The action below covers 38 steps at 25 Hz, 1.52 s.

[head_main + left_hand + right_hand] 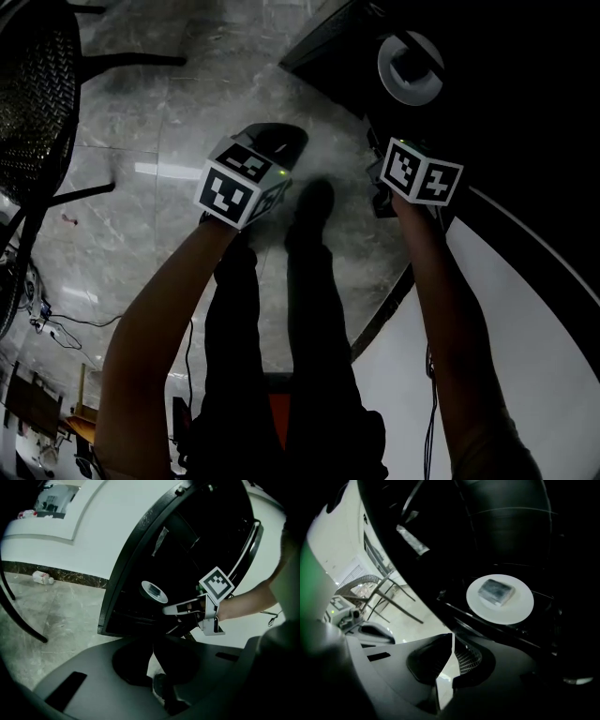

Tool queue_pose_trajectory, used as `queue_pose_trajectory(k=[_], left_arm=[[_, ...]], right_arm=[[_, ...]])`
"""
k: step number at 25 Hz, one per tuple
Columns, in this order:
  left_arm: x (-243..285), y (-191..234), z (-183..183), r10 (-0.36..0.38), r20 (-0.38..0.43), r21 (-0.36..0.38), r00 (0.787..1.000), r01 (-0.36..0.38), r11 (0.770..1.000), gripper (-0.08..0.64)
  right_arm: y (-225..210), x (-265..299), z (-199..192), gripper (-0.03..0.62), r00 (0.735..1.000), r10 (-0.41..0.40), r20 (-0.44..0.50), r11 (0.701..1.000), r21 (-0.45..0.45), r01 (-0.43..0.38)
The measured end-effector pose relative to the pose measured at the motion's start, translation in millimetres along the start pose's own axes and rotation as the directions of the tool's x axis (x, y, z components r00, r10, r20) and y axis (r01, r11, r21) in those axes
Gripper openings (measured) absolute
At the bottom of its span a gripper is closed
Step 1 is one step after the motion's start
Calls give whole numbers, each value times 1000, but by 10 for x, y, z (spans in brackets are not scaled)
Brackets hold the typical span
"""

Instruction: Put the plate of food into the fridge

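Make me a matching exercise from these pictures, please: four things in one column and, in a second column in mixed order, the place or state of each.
Things:
1. plate
2. bottle
3. chair
4. right tongs

Places or states:
A. lying on the floor beside the wall
B. shut, holding nothing
C. inside the dark fridge, carrying food
D. black mesh, standing at the head view's left

Pairs: 1-C, 2-A, 3-D, 4-B

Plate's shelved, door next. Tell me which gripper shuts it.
Right, probably: the right gripper hangs beside the open white fridge door, jaws together and empty; the left gripper is out over the grey marble floor.
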<state>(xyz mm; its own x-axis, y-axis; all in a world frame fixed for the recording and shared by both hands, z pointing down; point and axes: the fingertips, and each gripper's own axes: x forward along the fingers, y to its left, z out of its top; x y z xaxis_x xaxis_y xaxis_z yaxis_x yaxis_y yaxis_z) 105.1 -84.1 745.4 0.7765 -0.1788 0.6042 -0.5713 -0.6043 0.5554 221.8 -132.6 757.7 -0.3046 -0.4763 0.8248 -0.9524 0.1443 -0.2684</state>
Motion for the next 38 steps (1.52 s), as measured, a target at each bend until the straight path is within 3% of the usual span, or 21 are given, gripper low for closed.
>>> queue_pose_trajectory(k=[7, 13, 18, 23, 29, 38], left_arm=[[-500, -39, 371, 29, 44, 32, 999, -30, 999, 11], [-1079, -69, 548, 73, 73, 16, 995, -74, 997, 11], [-1576, -145, 656, 99, 111, -6, 989, -98, 995, 11], [-1894, -88, 670, 134, 129, -23, 983, -132, 991, 11], [-2211, -421, 758, 113, 208, -150, 971, -82, 985, 11], [-2808, -1069, 1160, 71, 263, -163, 962, -28, 986, 11]], right_arm=[[725, -418, -43, 31, 998, 57, -40, 998, 34, -56], [1469, -819, 22, 31, 988, 153, -33, 985, 84, -150], [1852, -1090, 115, 31, 983, 175, -53, 985, 12, -175], [1979, -1205, 294, 31, 990, 136, -31, 990, -32, -137], [2231, -1581, 352, 31, 990, 138, -34, 990, -32, -140], [2715, -2402, 501, 31, 986, 165, -16, 986, -20, -166]])
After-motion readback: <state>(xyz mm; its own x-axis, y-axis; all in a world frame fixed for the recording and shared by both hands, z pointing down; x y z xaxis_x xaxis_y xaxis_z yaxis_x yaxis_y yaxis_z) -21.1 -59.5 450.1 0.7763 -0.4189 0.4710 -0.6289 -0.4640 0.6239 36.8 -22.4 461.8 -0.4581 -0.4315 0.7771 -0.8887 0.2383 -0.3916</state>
